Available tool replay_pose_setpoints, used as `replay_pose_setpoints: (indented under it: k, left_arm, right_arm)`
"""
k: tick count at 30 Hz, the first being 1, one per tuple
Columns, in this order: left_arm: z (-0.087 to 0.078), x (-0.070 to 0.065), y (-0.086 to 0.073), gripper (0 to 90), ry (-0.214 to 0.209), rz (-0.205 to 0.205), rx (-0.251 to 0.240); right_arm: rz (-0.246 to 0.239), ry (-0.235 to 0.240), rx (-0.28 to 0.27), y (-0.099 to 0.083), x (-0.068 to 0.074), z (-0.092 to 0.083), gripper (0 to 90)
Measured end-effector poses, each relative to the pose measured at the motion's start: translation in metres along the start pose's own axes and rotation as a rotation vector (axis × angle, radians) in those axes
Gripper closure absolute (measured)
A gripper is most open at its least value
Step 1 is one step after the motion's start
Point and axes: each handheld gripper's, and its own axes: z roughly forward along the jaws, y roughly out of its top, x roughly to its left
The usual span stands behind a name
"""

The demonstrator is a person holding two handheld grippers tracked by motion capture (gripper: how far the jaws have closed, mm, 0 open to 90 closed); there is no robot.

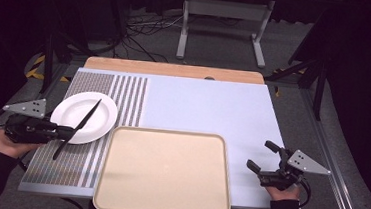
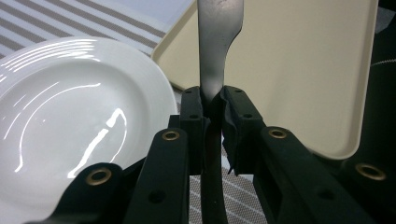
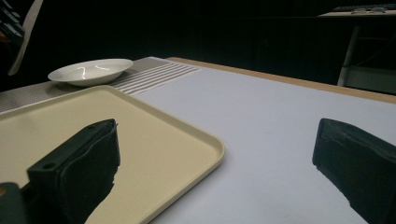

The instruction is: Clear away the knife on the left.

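The left gripper [image 1: 68, 133] is squeezed tight on a knife [image 1: 77, 128]. In the left gripper view its two black pads pinch the knife [image 2: 215, 70] where the dark handle meets the blade. The knife is thin and long, with a dull grey blade and a black handle. It is held up in the air at the near left of the desk [image 1: 208, 106], with its blade slanting over the near edge of the white plate [image 1: 83, 116].

The right gripper [image 1: 264, 158] is at the near right, with its jaws spread wide and nothing between them. It hangs over the pale blue mat [image 1: 213, 111], just right of the tray [image 1: 163, 205].

The tray is cream and sits near, in the middle. The round, shiny plate lies left of the tray and farther back, on the striped part of the mat.
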Motion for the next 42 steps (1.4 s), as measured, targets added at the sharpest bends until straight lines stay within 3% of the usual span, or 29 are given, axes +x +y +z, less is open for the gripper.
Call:
replay_pose_setpoints:
  k: [3, 4, 9, 13, 39, 42]
  left_arm:
    - [0.007, -0.01, 0.01, 79.7, -0.025, 0.014, 0.007]
    - [0.01, -0.013, 0.013, 79.7, -0.025, 0.031, 0.009]
    - [0.024, -0.025, 0.029, 79.7, -0.029, 0.042, 0.038]
    - [0.032, -0.031, 0.037, 79.7, -0.04, 0.025, 0.043]
    - [0.079, -0.046, 0.053, 79.7, -0.105, -0.017, 0.065]
    - [0.083, -0.048, 0.055, 79.7, -0.122, -0.038, 0.069]
  right_arm:
    - [0.0, 0.001, 0.001, 0.0, 0.0, 0.0, 1.5]
    - [0.001, 0.001, 0.0, 0.0, 0.0, 0.0, 1.5]
    - [-0.003, 0.0, -0.004, 0.0, 0.0, 0.0, 1.5]
    - [-0.001, -0.001, -0.003, 0.0, -0.001, -0.001, 1.5]
    - [0.013, 0.0, -0.005, -0.001, -0.003, -0.002, 1.5]
    - [0.01, 0.0, -0.003, -0.001, -0.003, -0.002, 1.5]
